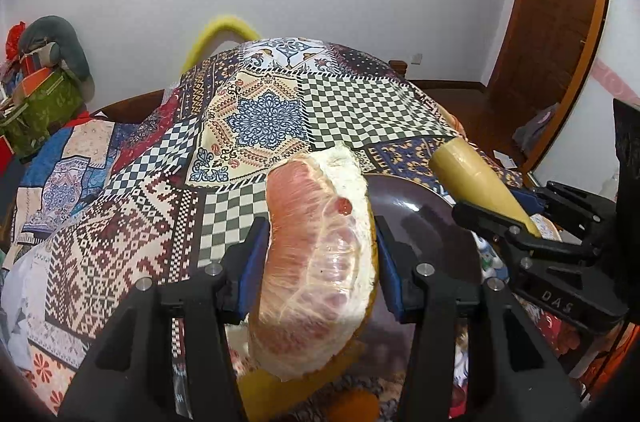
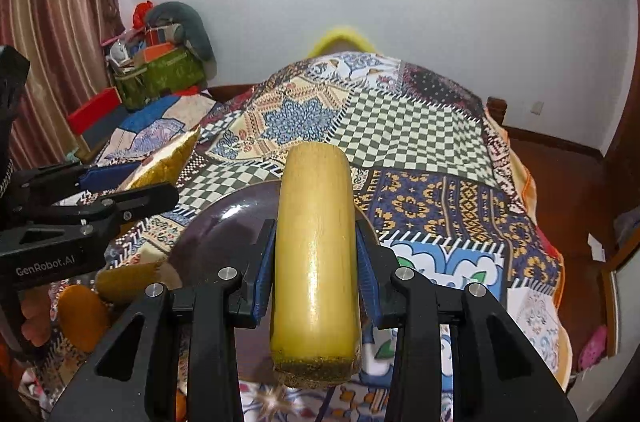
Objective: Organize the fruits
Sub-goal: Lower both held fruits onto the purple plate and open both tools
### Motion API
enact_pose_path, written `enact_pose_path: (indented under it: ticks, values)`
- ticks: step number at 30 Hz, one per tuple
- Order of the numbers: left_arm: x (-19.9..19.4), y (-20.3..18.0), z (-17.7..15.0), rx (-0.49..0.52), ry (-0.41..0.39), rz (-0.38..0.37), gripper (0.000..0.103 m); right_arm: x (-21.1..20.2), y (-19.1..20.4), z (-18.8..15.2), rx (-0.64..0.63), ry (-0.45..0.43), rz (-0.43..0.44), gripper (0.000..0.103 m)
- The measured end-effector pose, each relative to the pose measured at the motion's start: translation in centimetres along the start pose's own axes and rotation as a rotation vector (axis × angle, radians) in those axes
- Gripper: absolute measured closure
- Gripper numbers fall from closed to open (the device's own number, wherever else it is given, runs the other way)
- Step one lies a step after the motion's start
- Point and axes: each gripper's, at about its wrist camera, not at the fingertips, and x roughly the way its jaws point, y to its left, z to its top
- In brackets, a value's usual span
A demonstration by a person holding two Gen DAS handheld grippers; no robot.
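Observation:
My left gripper [image 1: 320, 262] is shut on a peeled pink pomelo wedge [image 1: 316, 262] with white pith, held above the bed beside a dark purple plate [image 1: 420, 206]. My right gripper [image 2: 316, 254] is shut on a yellow sugarcane piece [image 2: 316, 254], held over the same plate [image 2: 228, 222]. The sugarcane [image 1: 472, 182] and right gripper [image 1: 532, 222] show at the right of the left wrist view. The pomelo [image 2: 168, 162] and left gripper [image 2: 100, 190] show at the left of the right wrist view.
A patchwork quilt [image 1: 260, 118] covers the bed. An orange fruit [image 2: 82, 318] and a yellow peel piece [image 2: 128, 276] lie left of the plate. Boxes and bags [image 2: 160, 70] pile at the far left. A wooden door [image 1: 552, 22] stands right.

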Motion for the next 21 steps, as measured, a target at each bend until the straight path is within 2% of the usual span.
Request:
enact_pose_path:
  ticks: [7, 11, 21]
  values:
    - [3.0, 0.5, 1.1, 0.010, 0.052, 0.007, 0.053, 2.3, -0.3, 0.3, -0.016, 0.051, 0.010, 0.069]
    - [4.8, 0.6, 1.4, 0.005, 0.113, -0.008, 0.053, 3.3, -0.5, 0.4, -0.028, 0.080, 0.002, 0.069]
    - [6.6, 0.0, 1.9, 0.023, 0.177, 0.001, 0.052, 5.1, -1.0, 0.1, -0.047, 0.143, -0.002, 0.069]
